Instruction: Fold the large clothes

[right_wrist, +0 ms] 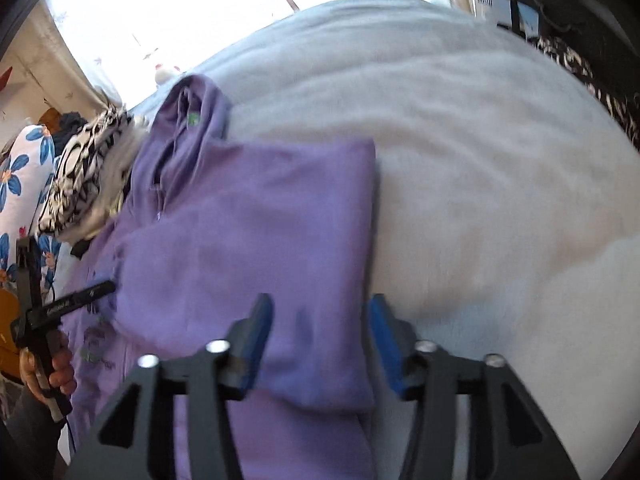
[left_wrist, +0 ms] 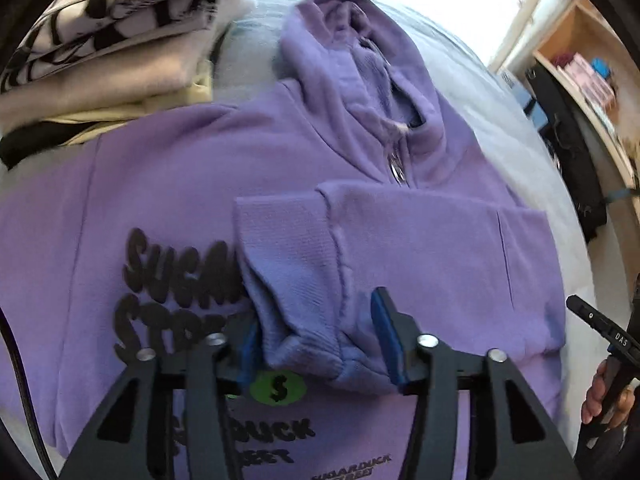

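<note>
A bed (right_wrist: 460, 168) covered with a pale blanket is seen below a bright window. A purple hoodie (left_wrist: 168, 184) is laid flat on the bed, front up, with black lettering and a green dollar badge (left_wrist: 278, 387) on its chest. Its hood (left_wrist: 352, 64) is pointed toward the window. One sleeve (left_wrist: 420, 248) has been folded across the chest, and its ribbed cuff (left_wrist: 288, 280) is lying over the lettering.

Beside the hoodie, on the side away from the folded sleeve, a stack of folded clothes (left_wrist: 100, 40) is seen, topped by a black-and-white patterned piece.

The left claw (left_wrist: 314, 340) is held released over the cuff, with the cuff between the blue pads but not pressed. The right claw (right_wrist: 320, 344) is likewise released, poised over the hoodie's folded edge, with cloth between the pads and a gap left on both sides. A hand (right_wrist: 52, 372) is seen gripping the left claw's handle.
</note>
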Demonstrator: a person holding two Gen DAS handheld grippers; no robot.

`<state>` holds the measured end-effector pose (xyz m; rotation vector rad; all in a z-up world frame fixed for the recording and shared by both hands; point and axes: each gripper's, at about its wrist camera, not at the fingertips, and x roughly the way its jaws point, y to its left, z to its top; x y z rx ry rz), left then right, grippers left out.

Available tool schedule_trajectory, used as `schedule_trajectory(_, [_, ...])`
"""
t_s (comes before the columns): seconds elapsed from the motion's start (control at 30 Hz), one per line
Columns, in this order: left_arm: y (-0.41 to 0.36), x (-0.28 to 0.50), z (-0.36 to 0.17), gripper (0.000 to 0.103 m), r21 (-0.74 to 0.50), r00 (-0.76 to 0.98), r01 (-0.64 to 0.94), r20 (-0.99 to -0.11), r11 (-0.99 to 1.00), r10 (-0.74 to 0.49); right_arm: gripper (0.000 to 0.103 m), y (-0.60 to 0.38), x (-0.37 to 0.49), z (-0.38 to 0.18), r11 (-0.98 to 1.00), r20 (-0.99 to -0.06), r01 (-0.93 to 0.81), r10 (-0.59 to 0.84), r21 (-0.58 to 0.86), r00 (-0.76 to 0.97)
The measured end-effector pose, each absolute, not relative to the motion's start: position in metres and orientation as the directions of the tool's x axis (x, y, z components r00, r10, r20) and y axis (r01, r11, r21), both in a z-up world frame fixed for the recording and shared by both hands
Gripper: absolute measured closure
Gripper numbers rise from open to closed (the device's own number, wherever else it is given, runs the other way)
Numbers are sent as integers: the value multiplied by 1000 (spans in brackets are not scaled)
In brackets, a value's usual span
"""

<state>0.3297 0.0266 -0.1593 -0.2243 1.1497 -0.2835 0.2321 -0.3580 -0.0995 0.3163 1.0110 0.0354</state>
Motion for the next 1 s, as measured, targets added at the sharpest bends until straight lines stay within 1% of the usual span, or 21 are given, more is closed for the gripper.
schedule_trajectory(0.13, [32, 338, -159, 53, -350, 383, 78, -854, 933, -352, 47, -368, 268, -101, 948, -837, 163, 151, 273, 526])
schedule_trajectory(0.27, [26, 348, -161, 53, -322, 389, 82, -861, 943, -328, 47, -376, 302, -118, 940, -863, 215, 131, 264, 488])
schedule_trajectory(0.33, [22, 349, -159, 61, -301, 406, 93, -859, 949, -313, 48, -381, 313, -129, 926, -867, 234, 157, 296, 473])
schedule_trajectory(0.37, [19, 351, -159, 66, -296, 411, 103, -857, 950, -312, 68, -381, 316, -132, 923, -863, 229, 171, 310, 476])
schedule_trajectory(0.4, [22, 350, -158, 70, -291, 416, 109, -855, 950, -310, 84, -380, 318, -133, 930, -862, 216, 163, 296, 481])
schedule_trajectory(0.43, [19, 350, -156, 72, -283, 429, 119, -850, 952, -306, 86, -378, 318, -132, 936, -861, 205, 157, 286, 484])
schedule_trajectory(0.47, [16, 351, -155, 74, -263, 449, 131, -844, 956, -294, 86, -377, 317, -131, 945, -857, 202, 127, 257, 499])
schedule_trajectory(0.5, [15, 350, -156, 74, -240, 460, 136, -844, 961, -276, 86, -376, 315, -133, 949, -854, 201, 110, 242, 508])
schedule_trajectory(0.53, [12, 352, -160, 74, -212, 461, 135, -851, 968, -251, 86, -376, 315, -136, 948, -853, 208, 104, 240, 511])
schedule_trajectory(0.6, [11, 353, -170, 72, -198, 445, 131, -864, 971, -236, 85, -377, 314, -144, 943, -853, 220, 108, 251, 511])
schedule_trajectory(0.7, [13, 348, -168, 72, -187, 467, 137, -853, 973, -230, 74, -381, 312, -139, 937, -854, 235, 106, 257, 508])
schedule_trajectory(0.73, [13, 346, -165, 72, -175, 468, 144, -855, 974, -223, 68, -382, 311, -136, 937, -858, 243, 100, 252, 504])
schedule_trajectory(0.77, [13, 342, -162, 70, -158, 472, 150, -856, 976, -211, 68, -383, 309, -131, 938, -859, 246, 90, 243, 504])
schedule_trajectory(0.87, [17, 331, -149, 69, -118, 498, 170, -846, 978, -189, 67, -382, 293, -110, 950, -844, 237, 47, 203, 535])
schedule_trajectory(1.0, [39, 312, -129, 69, -152, 555, 171, -802, 973, -223, 67, -371, 264, -86, 966, -803, 193, 23, 171, 596])
